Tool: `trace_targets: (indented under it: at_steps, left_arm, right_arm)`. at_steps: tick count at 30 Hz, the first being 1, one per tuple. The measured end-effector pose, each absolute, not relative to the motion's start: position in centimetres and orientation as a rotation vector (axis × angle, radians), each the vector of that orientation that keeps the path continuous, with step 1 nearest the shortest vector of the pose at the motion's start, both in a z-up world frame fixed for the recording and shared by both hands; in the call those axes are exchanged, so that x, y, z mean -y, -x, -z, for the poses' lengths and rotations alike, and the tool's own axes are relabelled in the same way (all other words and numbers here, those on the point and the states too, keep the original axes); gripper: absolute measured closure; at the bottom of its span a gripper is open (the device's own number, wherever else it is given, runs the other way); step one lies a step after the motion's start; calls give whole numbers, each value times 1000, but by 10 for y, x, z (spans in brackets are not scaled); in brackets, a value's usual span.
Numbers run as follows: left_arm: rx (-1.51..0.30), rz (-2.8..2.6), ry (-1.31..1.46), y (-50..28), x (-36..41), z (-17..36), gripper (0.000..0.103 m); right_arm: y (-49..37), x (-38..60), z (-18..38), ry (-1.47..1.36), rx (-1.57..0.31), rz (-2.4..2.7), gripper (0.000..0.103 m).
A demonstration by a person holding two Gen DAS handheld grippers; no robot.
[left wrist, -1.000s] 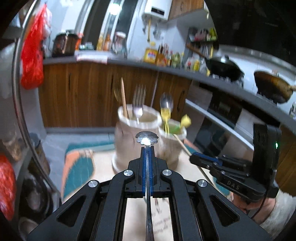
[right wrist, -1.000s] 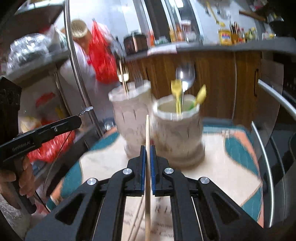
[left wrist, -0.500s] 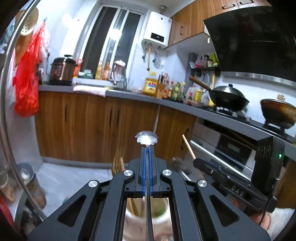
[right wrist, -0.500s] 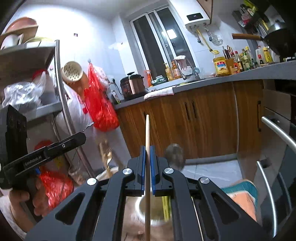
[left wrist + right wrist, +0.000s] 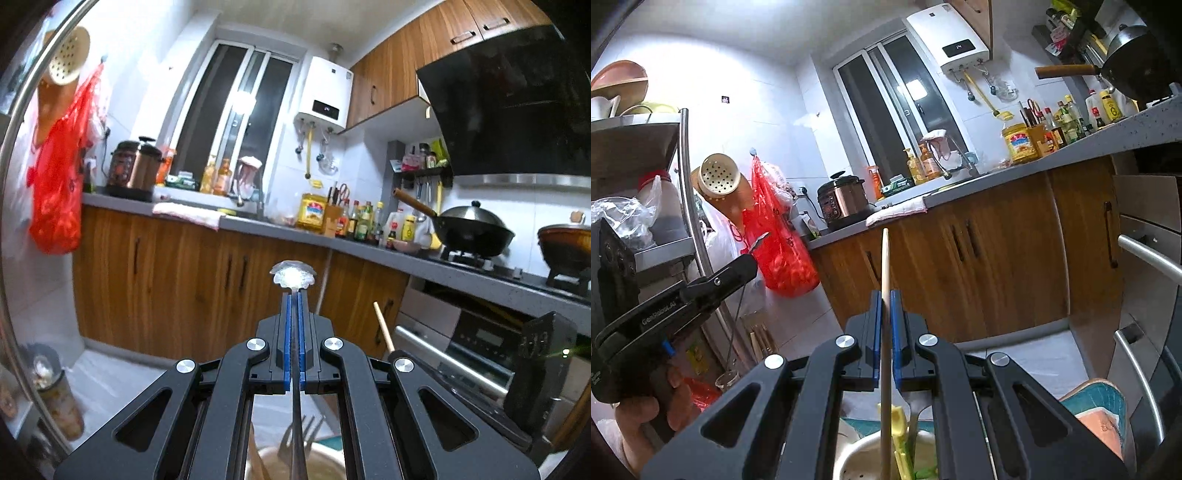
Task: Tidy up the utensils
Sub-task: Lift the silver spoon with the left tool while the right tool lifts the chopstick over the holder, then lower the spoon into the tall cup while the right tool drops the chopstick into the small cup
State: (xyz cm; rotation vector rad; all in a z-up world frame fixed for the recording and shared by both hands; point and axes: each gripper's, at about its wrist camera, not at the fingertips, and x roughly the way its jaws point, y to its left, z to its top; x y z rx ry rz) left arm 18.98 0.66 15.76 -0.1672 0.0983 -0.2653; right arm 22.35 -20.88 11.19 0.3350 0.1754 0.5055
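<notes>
Both hand-held grippers point level across the kitchen toward the wooden cabinets (image 5: 177, 273). The left hand-held gripper (image 5: 293, 295) is clenched on a metal utensil (image 5: 293, 276): the thin steel handle runs straight between the blue pads, and its scalloped end pokes out just past the fingertips, catching the light. Directly below that gripper, at the bottom edge of the left wrist view, sits a pale holder (image 5: 325, 467), and a fork (image 5: 301, 435) stands in it, tines up, behind the gripped handle. Which kind of utensil the left one carries I cannot tell, since its working end is out of sight.

Over to the right: the right hand-held gripper (image 5: 885, 299) is clamped on a wooden chopstick (image 5: 884, 258), which stands upright between the pads and reaches well above the fingertips. Beneath that gripper is a second pale holder (image 5: 849, 458), with yellow plastic utensils (image 5: 899, 424) poking up inside it, just beside the chopstick's lower length. Whether the chopstick's lower end touches the holder is hidden.

In the right wrist view the left gripper shows to the left of the chopstick, with a person's hand (image 5: 639, 417) wrapped around its grip. A red plastic bag (image 5: 779, 254) hangs behind it, left of the cabinets.
</notes>
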Motion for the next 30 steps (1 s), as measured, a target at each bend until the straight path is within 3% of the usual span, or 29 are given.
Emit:
trace_targets:
  at_steps: [30]
  left_arm:
    - [-135, 271, 165, -163, -22, -115, 99]
  right_arm:
    - [-222, 199, -103, -299, -121, -406, 98]
